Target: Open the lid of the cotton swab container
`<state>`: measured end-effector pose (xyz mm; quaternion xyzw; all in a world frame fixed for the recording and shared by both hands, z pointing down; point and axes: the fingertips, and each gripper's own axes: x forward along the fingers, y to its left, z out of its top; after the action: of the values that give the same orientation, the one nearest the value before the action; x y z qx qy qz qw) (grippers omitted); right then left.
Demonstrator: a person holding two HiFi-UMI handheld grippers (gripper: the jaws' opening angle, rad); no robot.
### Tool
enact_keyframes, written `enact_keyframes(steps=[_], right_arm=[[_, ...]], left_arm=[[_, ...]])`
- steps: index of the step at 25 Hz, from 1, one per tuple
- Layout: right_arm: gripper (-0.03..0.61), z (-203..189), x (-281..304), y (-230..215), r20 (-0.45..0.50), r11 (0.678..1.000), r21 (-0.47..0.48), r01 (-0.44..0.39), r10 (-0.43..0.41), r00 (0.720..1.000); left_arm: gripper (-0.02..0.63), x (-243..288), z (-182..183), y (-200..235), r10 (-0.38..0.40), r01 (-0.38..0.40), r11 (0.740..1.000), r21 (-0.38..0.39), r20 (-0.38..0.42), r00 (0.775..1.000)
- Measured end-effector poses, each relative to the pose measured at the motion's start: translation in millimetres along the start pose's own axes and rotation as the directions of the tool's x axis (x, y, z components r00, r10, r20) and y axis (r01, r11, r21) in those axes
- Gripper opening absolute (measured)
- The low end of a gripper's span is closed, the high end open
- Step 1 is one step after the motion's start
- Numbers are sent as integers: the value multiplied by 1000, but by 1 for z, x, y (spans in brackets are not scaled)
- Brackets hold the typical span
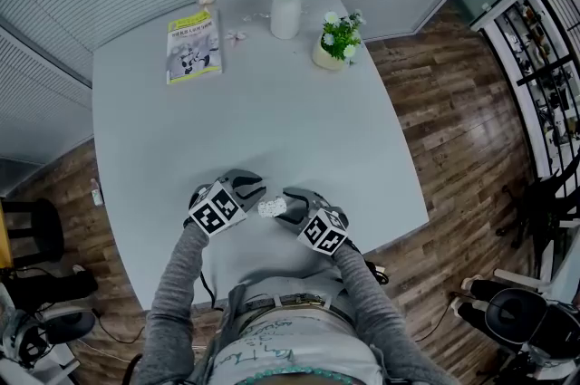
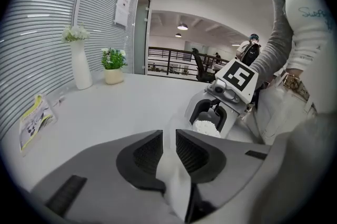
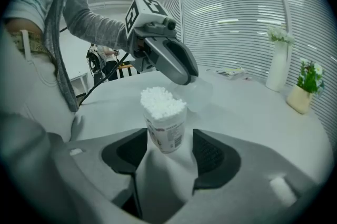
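Sitting near the front edge of the table (image 1: 272, 102), the cotton swab container (image 3: 164, 117) has its top off. The right gripper (image 1: 292, 197) has its jaws wide around it, one pad not touching. The left gripper (image 1: 254, 188) pinches the clear lid (image 3: 196, 94) just beside it.

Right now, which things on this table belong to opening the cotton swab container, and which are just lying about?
Job in hand: cotton swab container, lid, left gripper, right gripper.
Lying about: booklet, white vase of flowers, potted plant.
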<state>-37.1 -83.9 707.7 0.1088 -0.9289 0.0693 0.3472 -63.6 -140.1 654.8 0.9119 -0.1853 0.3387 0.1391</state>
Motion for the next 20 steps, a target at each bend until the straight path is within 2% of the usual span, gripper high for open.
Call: enact_keyframes(steps=[2,5,7,11,16,20], right_arm=[[261,3,-2,-1,8,1000,2,4,-4,1000],[262,7,-7,-1,16,1000,7,11,-11,1000],[262,9,-10,0,25,1000,15,17,-17,1000],[262,12,-19,0,41,999,27,26,-27,999],[262,11,-27,3,40,999,34,37,-38,998],[262,12,-33,4,53,997,50,63,-66,996]], left_arm=[[88,-6,5,0,21,-21,1000,-4,39,999],[144,-18,17,3,66,-60,997,-53,126,990],[147,-25,20,2,93,-83,994,-72,153,984],[149,-38,16,0,148,-134,987,-91,161,976],[149,-51,1,-13,180,-147,971,-190,167,969],[149,-53,-20,-19,218,-198,968,-155,124,968]])
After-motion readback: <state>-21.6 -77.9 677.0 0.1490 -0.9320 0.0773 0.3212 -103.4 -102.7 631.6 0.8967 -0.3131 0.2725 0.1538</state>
